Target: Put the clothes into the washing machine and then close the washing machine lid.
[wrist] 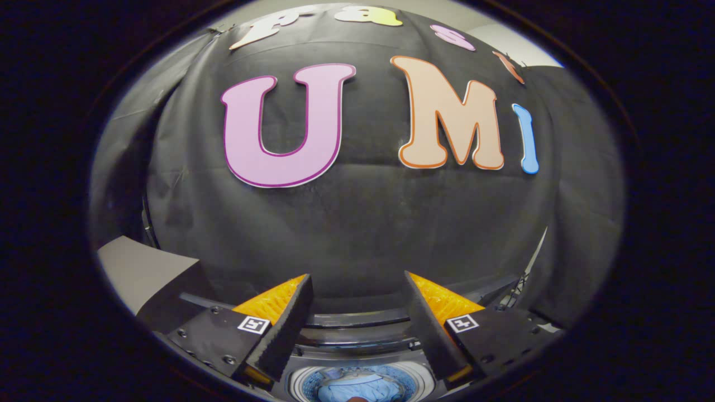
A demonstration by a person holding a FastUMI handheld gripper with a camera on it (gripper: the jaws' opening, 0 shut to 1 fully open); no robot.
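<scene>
Gripper [357,285] fingers spread, empty

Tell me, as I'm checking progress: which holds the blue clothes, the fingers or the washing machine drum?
The washing machine drum: the blue clothes lie inside it, below the gripper, whose fingers stand open, gripping nothing.

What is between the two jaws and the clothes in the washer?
Nothing: in the gripper view the open gripper holds nothing, and the clothes lie in the washer below the jaws.
</scene>
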